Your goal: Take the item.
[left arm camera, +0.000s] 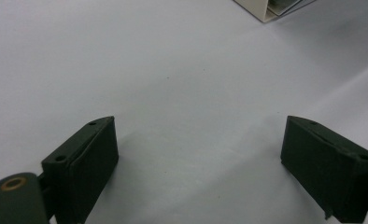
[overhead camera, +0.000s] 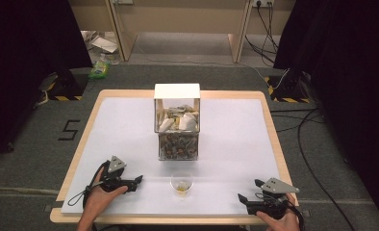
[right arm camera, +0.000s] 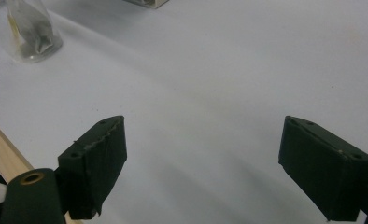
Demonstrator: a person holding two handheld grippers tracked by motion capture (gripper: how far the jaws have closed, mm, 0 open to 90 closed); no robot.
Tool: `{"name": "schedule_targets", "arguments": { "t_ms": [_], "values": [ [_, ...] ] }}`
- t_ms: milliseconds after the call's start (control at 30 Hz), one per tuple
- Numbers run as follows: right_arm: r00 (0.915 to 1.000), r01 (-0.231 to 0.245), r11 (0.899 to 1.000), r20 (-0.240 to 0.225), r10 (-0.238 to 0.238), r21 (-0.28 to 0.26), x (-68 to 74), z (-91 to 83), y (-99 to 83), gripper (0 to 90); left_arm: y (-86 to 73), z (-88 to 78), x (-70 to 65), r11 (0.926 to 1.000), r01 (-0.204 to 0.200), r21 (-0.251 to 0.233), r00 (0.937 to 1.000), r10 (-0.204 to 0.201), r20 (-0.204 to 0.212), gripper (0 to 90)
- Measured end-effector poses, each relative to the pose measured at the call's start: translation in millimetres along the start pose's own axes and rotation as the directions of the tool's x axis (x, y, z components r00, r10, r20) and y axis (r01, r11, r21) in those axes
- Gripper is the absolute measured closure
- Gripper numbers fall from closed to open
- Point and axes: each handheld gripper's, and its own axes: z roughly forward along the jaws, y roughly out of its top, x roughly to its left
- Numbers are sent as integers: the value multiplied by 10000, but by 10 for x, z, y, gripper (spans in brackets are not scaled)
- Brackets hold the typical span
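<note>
A clear two-tier box (overhead camera: 177,121) with a white lid stands at the table's middle; its upper tier holds pale packets, its lower tier darker ones. In front of it stands a small clear plastic cup (overhead camera: 182,183) with something yellowish inside, also seen in the right gripper view (right arm camera: 31,29). My left gripper (overhead camera: 138,181) rests at the front left, open, jaws wide apart over bare white sheet (left arm camera: 198,128). My right gripper (overhead camera: 250,190) rests at the front right, open and holding nothing (right arm camera: 203,135).
A white sheet (overhead camera: 231,130) covers the wooden table (overhead camera: 274,132); its front edge runs just under both hands. A corner of the box (left arm camera: 271,10) shows far off in the left gripper view. Cables lie on the floor to the right (overhead camera: 312,159).
</note>
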Motion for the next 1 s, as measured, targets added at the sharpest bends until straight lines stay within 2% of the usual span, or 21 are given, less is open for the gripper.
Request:
{"name": "schedule_targets", "arguments": {
  "t_ms": [267,333,400,433,633,1000],
  "values": [
    [9997,56,9990,218,-66,437,-6,-9,-61,159,0,0,0,10000,-3,-2,10000,3,-4,104],
    [9992,263,9971,268,-282,712,6,-2,-87,159,0,0,0,10000,-2,3,10000,2,-1,104],
    [9994,240,9964,248,-261,819,10,2,-96,159,0,0,0,10000,-7,-1,10000,7,-6,104],
    [9991,320,9922,248,-353,1206,16,23,-132,151,0,0,0,10000,-4,0,10000,4,-5,104],
    [9984,458,9950,298,-486,884,27,13,-183,151,0,0,0,10000,-3,0,10000,3,-2,104],
    [9986,406,9970,303,-427,660,29,10,-215,150,0,0,-1,10000,-11,4,10000,11,-9,104]
  ]
}}
